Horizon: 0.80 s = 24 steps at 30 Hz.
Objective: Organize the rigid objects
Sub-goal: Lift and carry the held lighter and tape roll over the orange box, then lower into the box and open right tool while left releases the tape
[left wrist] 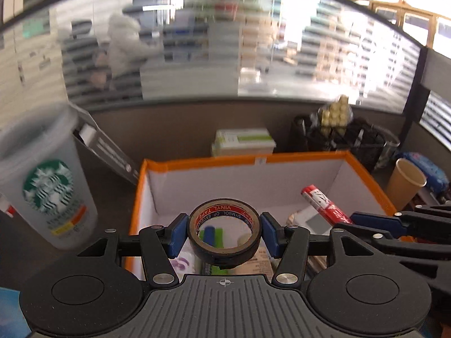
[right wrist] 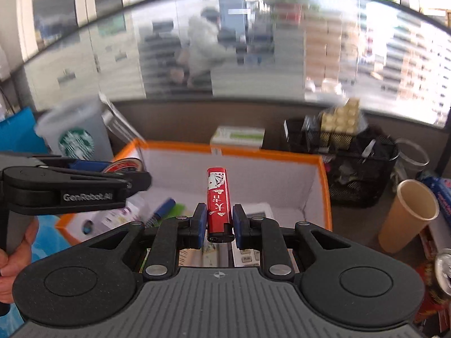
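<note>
My left gripper [left wrist: 224, 232] is shut on a black roll of vinyl tape [left wrist: 224, 235] and holds it above the orange-rimmed white box [left wrist: 239, 159]. My right gripper [right wrist: 217, 222] is shut on a red lighter [right wrist: 218, 200] printed with playing cards, held over the same box [right wrist: 253, 150]. The lighter also shows in the left wrist view [left wrist: 324, 202], with the right gripper at the box's right edge. The left gripper and tape [right wrist: 124, 164] show at the left of the right wrist view. Inside the box lie a blue and green marker, a calculator and small packets.
A Starbucks cup [left wrist: 48, 180] stands left of the box, and a paper cup [right wrist: 406, 214] to the right. A black mesh organiser [right wrist: 358, 166] with gold items and a green-white carton [right wrist: 239, 136] sit behind. A metal can [right wrist: 445, 270] lies at the far right.
</note>
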Tool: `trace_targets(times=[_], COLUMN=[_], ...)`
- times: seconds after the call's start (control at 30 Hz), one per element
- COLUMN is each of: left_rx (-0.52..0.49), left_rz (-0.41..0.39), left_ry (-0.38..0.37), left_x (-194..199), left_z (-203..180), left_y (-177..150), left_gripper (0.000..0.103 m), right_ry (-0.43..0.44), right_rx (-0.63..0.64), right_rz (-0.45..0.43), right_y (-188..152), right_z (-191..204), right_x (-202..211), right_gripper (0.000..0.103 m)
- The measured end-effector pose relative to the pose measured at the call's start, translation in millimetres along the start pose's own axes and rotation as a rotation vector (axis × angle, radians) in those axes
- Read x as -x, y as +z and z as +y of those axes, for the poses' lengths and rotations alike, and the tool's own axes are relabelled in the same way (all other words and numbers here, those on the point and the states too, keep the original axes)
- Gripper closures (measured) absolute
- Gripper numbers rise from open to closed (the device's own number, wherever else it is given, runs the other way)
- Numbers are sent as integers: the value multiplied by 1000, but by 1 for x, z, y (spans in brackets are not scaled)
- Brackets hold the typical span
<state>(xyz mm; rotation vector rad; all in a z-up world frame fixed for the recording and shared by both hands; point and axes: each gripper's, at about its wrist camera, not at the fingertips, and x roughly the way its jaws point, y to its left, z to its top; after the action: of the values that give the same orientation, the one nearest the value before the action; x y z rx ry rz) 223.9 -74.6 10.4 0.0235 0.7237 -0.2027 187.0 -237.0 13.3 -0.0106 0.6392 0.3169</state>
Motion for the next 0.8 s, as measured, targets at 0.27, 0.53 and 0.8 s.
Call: trace_targets(times=[0.27,0.53,0.8], left_rx=[-8,-32,-51], left_rz=[103,141,168], left_ry=[8,16,30], left_x=[-36,-44,-46], left_z=[-4,-7,-9], left_y=[-11,-13,-11], left_gripper=[50,50,49], right_ry=[-16,-41,-28], right_rx=[58,121,108], right_rz=[96,173,253], right_y=[-6,-10,-11], right_z=[16,28,23], right_x=[-36,-59,-77], right_gripper=[85,85,84])
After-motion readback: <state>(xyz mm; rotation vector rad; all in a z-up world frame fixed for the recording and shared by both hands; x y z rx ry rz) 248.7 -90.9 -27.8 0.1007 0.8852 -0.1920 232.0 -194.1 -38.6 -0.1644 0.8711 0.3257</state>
